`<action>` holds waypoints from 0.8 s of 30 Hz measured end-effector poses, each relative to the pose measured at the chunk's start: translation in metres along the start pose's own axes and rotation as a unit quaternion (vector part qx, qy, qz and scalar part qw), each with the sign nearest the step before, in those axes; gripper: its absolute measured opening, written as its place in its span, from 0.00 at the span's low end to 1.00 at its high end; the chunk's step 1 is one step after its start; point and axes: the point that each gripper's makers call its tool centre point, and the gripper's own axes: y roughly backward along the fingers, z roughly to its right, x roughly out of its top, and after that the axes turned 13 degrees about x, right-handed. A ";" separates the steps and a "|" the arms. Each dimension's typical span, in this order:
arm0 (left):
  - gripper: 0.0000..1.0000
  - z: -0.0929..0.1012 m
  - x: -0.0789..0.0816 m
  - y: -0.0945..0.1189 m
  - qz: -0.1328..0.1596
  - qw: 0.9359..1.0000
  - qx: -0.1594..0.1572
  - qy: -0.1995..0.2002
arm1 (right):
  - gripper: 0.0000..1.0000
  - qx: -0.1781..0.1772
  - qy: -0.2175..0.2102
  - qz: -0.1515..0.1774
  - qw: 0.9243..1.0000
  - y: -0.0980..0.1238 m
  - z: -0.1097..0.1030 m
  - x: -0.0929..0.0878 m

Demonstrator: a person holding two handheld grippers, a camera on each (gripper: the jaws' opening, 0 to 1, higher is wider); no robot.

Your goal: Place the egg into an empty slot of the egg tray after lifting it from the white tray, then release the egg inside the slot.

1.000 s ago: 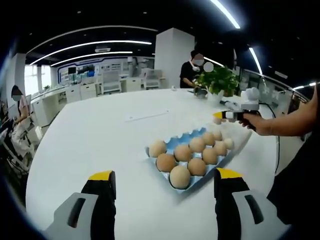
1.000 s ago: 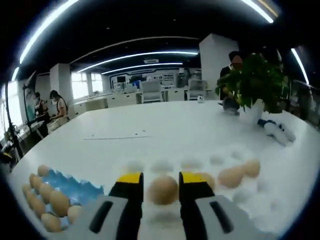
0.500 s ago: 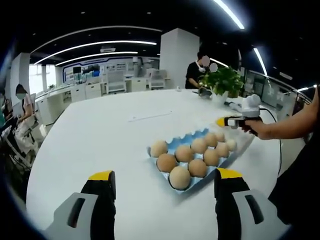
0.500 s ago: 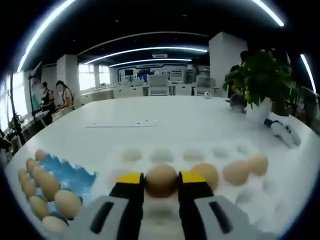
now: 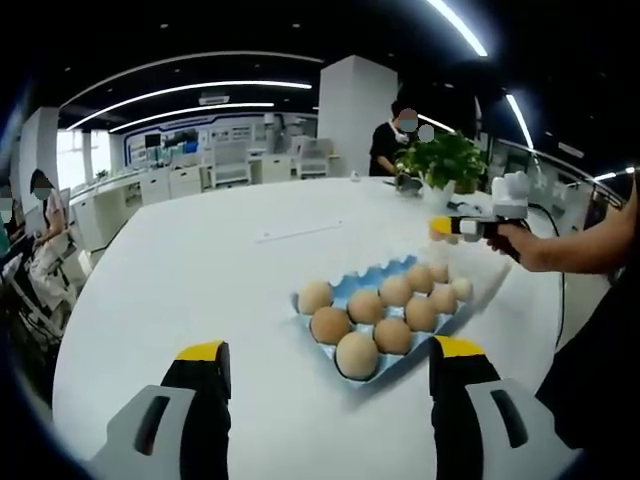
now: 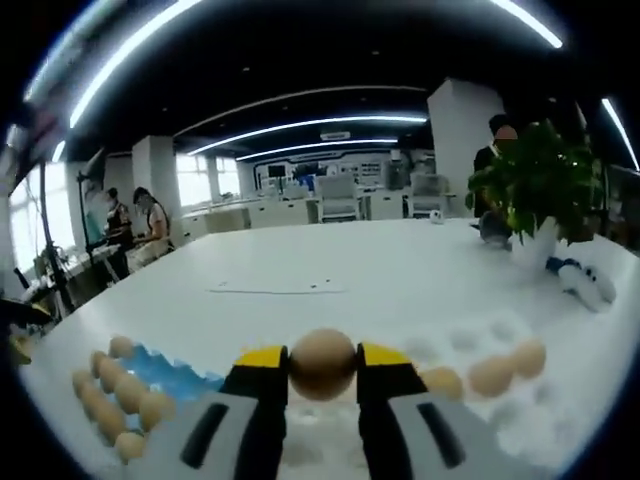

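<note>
In the right gripper view my right gripper (image 6: 322,364) is shut on a brown egg (image 6: 322,362), held above the white tray (image 6: 470,340), where three more eggs (image 6: 493,373) lie. The blue egg tray (image 6: 160,368) with several eggs is low on the left. In the left gripper view the blue egg tray (image 5: 345,290) sits on the white table with several eggs (image 5: 357,354) in it. My left gripper (image 5: 325,372) stands open in front of it with nothing between its jaws. The right gripper (image 5: 447,227) with the egg (image 5: 437,234) hangs beyond the tray's far end, in a person's hand.
A potted plant (image 5: 441,160) stands at the table's far side, with a person (image 5: 388,140) behind it. A white and blue object (image 6: 586,281) lies near the plant. A sheet of paper (image 5: 295,234) lies mid-table. More people sit at desks (image 6: 150,220) to the left.
My right gripper has risen with the egg, from among the eggs in the white tray to above it. The left gripper has stayed put.
</note>
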 end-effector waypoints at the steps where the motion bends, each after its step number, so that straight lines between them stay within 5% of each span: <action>1: 0.83 0.000 0.000 0.000 0.000 1.000 -0.001 0.000 | 0.26 0.008 0.004 -0.001 1.000 -0.002 -0.006 0.001; 14: 0.82 -0.001 0.000 -0.001 -0.002 1.000 -0.004 -0.002 | 0.26 0.118 0.023 -0.007 0.993 -0.039 -0.094 0.008; 24: 0.81 -0.004 -0.003 -0.003 -0.006 1.000 -0.001 -0.003 | 0.26 0.198 0.034 -0.030 0.979 -0.069 -0.154 0.000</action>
